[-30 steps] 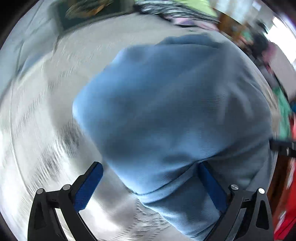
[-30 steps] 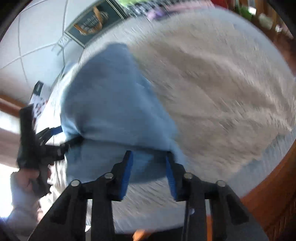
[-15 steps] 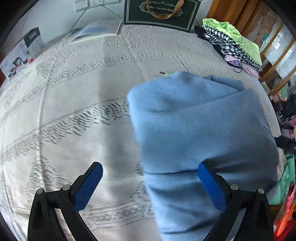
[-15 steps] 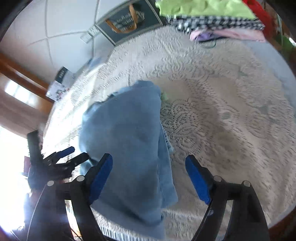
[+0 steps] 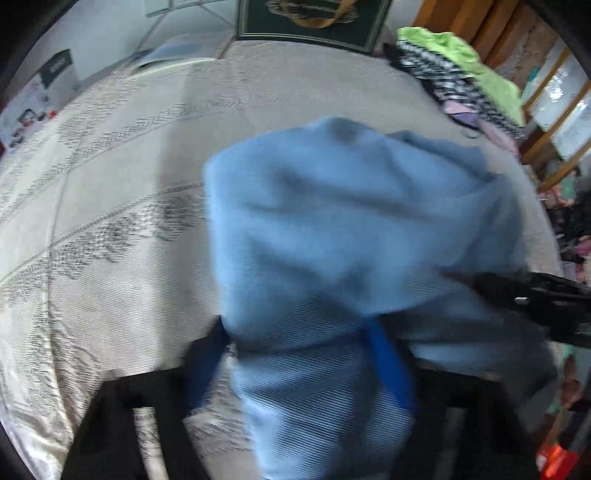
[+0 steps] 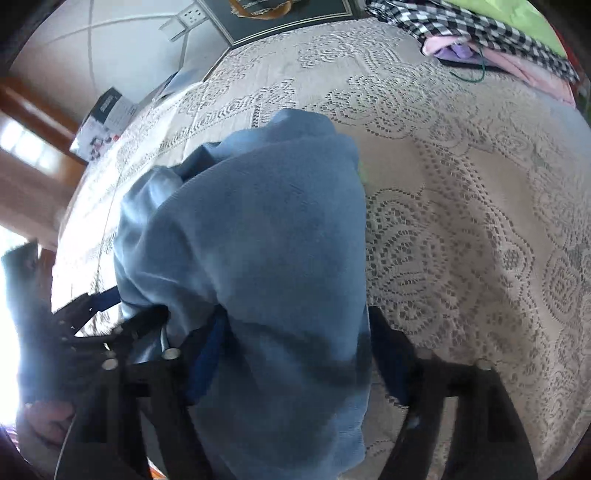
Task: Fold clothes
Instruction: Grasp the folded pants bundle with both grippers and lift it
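- Lace tablecloth (image 6: 461, 221) covers table; white wall, dark gift bag (image 5: 310, 18) at back.
- Blue garment (image 6: 266, 258) mid-table, bunched, long axis running away from cams.
- Left gripper (image 5: 299, 354) & right gripper (image 6: 295, 354) jaws just closing, fabric between; can't tell if clamped.

Matt ribbed blue cloth garment (image 5: 351, 229) on openwork lace tablecloth (image 6: 461, 206).

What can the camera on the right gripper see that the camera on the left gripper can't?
Only the right wrist view shows the person's hand holding the left gripper, and a thin green cord by the pile of clothes.

Only the left wrist view shows something red-orange low at its right edge, past the table, and the right gripper from the side.

Both show the blue garment bunched between the jaws, which have just been closing around it, the lace tablecloth, the dark green bag, and the green and checked clothes.
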`<control>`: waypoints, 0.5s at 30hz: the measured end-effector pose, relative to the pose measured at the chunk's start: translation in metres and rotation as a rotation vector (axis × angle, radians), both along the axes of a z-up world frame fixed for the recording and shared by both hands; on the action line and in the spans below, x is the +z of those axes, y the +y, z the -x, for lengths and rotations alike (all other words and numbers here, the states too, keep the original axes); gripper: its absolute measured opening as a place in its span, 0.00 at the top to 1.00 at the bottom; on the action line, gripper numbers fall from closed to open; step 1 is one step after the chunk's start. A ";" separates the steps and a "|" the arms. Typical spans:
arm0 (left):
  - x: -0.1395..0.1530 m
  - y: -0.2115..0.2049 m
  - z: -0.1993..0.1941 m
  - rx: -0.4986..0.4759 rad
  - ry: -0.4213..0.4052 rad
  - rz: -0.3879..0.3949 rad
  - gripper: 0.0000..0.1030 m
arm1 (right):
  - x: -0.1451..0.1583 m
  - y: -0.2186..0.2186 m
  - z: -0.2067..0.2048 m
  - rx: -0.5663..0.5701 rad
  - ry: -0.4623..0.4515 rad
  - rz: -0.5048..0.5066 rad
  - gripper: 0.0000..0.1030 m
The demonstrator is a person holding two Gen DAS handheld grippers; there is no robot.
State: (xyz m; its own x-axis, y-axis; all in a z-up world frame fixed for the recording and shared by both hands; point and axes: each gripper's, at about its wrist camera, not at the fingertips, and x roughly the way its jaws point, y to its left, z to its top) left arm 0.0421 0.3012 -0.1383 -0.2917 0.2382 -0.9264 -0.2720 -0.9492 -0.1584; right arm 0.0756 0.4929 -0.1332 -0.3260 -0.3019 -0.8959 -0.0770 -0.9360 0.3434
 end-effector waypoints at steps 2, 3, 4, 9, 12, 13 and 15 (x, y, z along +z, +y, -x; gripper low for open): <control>0.000 0.003 -0.001 0.003 0.012 0.002 0.39 | 0.000 0.003 0.000 0.010 -0.001 0.004 0.37; 0.000 0.005 -0.001 0.005 0.018 0.003 0.39 | 0.001 0.004 0.000 0.014 -0.003 0.006 0.39; 0.000 0.006 -0.001 0.006 0.017 0.001 0.41 | 0.001 0.005 0.000 0.019 -0.003 0.005 0.39; 0.005 0.007 -0.007 -0.020 0.015 -0.023 0.58 | 0.006 0.001 -0.002 0.042 0.011 0.002 0.57; 0.001 0.009 -0.003 -0.021 0.027 -0.030 0.53 | 0.001 0.009 0.001 0.012 0.005 0.053 0.53; 0.000 0.008 -0.002 -0.020 0.027 -0.042 0.52 | 0.002 0.011 0.000 0.007 0.010 0.063 0.53; -0.001 0.006 -0.003 -0.027 0.034 -0.053 0.52 | 0.003 0.012 -0.005 0.011 0.029 0.055 0.49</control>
State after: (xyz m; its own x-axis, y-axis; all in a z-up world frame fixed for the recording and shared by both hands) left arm 0.0452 0.3076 -0.1389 -0.3155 0.2952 -0.9018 -0.3038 -0.9318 -0.1987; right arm 0.0804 0.5053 -0.1302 -0.3483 -0.3541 -0.8680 -0.0556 -0.9165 0.3962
